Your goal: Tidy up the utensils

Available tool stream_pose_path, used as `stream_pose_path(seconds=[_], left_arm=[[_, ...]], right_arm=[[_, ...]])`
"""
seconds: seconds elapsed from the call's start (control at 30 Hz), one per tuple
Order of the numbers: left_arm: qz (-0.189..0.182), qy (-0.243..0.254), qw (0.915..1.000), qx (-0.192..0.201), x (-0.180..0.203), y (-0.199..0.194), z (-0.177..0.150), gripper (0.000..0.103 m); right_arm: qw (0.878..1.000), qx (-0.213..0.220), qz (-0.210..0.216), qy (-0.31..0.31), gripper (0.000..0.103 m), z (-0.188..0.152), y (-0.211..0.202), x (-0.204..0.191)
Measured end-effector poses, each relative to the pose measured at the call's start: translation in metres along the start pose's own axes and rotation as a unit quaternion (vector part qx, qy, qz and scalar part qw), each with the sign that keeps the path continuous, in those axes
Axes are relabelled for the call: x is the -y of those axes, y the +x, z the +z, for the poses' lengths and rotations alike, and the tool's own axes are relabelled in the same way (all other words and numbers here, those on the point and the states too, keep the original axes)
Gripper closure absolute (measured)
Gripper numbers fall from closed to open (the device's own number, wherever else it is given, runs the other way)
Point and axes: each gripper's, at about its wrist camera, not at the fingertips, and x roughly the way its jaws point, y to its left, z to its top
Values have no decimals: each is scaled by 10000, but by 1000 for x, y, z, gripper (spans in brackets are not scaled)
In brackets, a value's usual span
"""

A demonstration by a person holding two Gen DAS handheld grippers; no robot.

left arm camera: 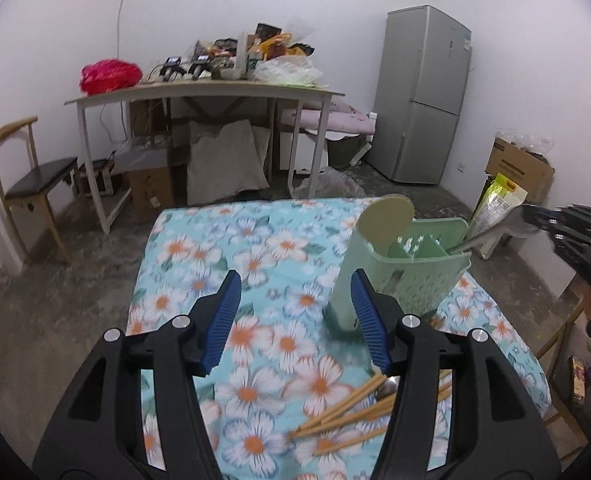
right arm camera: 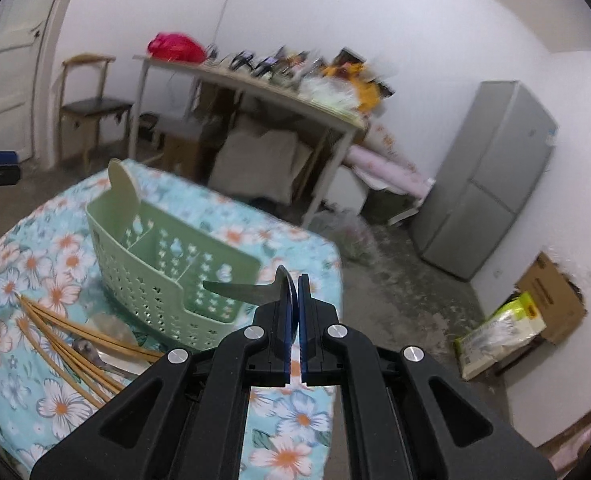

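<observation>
A pale green perforated utensil basket (left arm camera: 411,272) (right arm camera: 163,264) stands on the floral tablecloth (left arm camera: 263,340). My right gripper (right arm camera: 294,280) is shut on a metal spoon (right arm camera: 239,290), gripping its bowl end, with the handle pointing left over the basket's right compartment. In the left wrist view the spoon (left arm camera: 491,236) enters the basket from the right. My left gripper (left arm camera: 295,284) is open and empty, just left of the basket above the cloth. Several wooden chopsticks (left arm camera: 359,408) (right arm camera: 67,340) and another spoon (right arm camera: 99,354) lie on the cloth in front of the basket.
A cluttered desk (left arm camera: 199,92) with a red bag (left arm camera: 109,74) stands behind, with a wooden chair (left arm camera: 27,184) to its left and a grey fridge (left arm camera: 423,92) to its right. Cardboard boxes (left arm camera: 519,168) and a bag sit on the floor at right.
</observation>
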Motion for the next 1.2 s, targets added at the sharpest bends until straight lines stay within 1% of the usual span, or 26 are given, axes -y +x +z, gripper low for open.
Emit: stream_pose_path(seconds=[0.07, 0.13, 0.27, 0.3, 0.33, 0.37, 0.4, 0.43, 0.5, 0.6, 0.67, 0.73, 0.77, 0.83, 0.93, 0.97, 1.03, 1.1, 1.13, 1.17, 1.2], left_arm=[[-20, -115, 9999, -57, -5, -2, -6, 48], [-57, -189, 9998, -106, -6, -3, -13, 45], [-92, -272, 9994, -196, -7, -4, -24, 44], [-106, -310, 9992, -213, -8, -4, -27, 43], [-112, -335, 9991, -225, -10, -4, -27, 42], [-117, -355, 9990, -231, -10, -4, -28, 42], [-125, -374, 9989, -236, -11, -4, -29, 42], [-119, -382, 9989, -243, -12, -3, -30, 42], [-108, -401, 9988, -247, -14, -1, -29, 42], [-101, -439, 9987, -230, -15, -3, -30, 42], [-84, -442, 9987, -218, -16, -3, -29, 42], [-63, -451, 9987, -236, -17, -3, -31, 41], [-59, -462, 9986, -247, -18, -3, -31, 41], [-53, -479, 9984, -285, -20, -1, -33, 41], [-56, -506, 9982, -330, -20, 2, -34, 41], [-64, -510, 9981, -339, -20, 2, -35, 41], [-83, -518, 9980, -349, -18, 3, -35, 41], [-101, -505, 9981, -352, -16, 3, -35, 41], [-104, -496, 9981, -350, -16, 3, -35, 41], [-107, -484, 9982, -345, -15, 2, -35, 41], [-104, -474, 9983, -336, -15, 1, -35, 41]], right_arm=[[9998, -175, 107, -16, 100, 0, 18, -4], [9985, -330, 392, 184, 100, -1, 38, -4], [9911, -235, 982, 871, 95, -2, 46, 10], [9879, -184, 1116, 1057, 91, -2, 46, 15], [9846, -118, 1237, 1227, 85, -2, 44, 19], [9794, -5, 1389, 1466, 80, -3, 42, 25], [9765, 51, 1460, 1583, 73, -3, 43, 29], [9713, 144, 1572, 1781, 71, -4, 42, 34], [9596, 249, 1758, 2183, 71, -7, 43, 44], [9434, 397, 1888, 2698, 70, -13, 39, 59], [9286, 553, 1969, 3097, 69, -22, 31, 70], [9129, 679, 2038, 3471, 65, -35, 23, 81], [9101, 703, 2022, 3548, 65, -40, 20, 82], [9096, 727, 1934, 3604, 60, -51, 11, 79], [9169, 597, 1881, 3469, 55, -61, 6, 66], [9229, 515, 1851, 3336, 55, -63, 6, 55], [9303, 421, 1786, 3176, 55, -62, 9, 44], [9405, 262, 1565, 3006, 55, -59, 18, 31], [9451, 181, 1433, 2932, 57, -56, 22, 28], [9505, 121, 1261, 2836, 61, -52, 27, 24], [9555, 107, 1136, 2719, 74, -47, 32, 22]])
